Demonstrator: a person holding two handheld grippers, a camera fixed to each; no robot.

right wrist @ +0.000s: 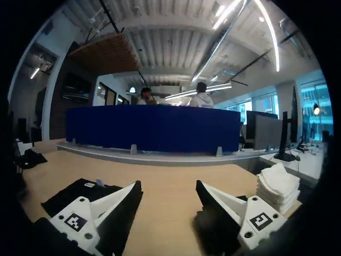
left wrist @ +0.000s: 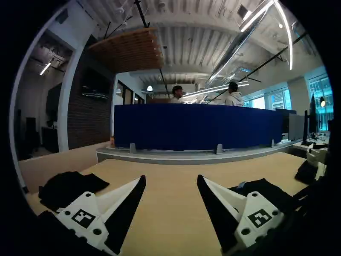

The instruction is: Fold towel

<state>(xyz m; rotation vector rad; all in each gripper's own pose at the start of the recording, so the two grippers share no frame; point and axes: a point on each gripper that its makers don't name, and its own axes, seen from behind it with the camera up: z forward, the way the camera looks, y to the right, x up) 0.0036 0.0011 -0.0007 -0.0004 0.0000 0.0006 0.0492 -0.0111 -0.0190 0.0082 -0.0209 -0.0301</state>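
A tagged black cloth (right wrist: 81,194) lies flat and matte near the tabletop's (right wrist: 170,170) left edge, just beyond the right gripper (right wrist: 168,183). At the right edge sits a stack of white towels (right wrist: 279,183) — folded, plump, soft-edged.

In the left gripper view a rumpled black cloth (left wrist: 70,187) lies toward the left edge and a second black cloth (left wrist: 264,190) toward the right. The left gripper (left wrist: 171,178) and the right gripper both gape wide, holding nothing, over smooth pale wood.

Along the far edge runs a blue partition (left wrist: 192,126) — above it, a ribbed white ceiling with strip lights.
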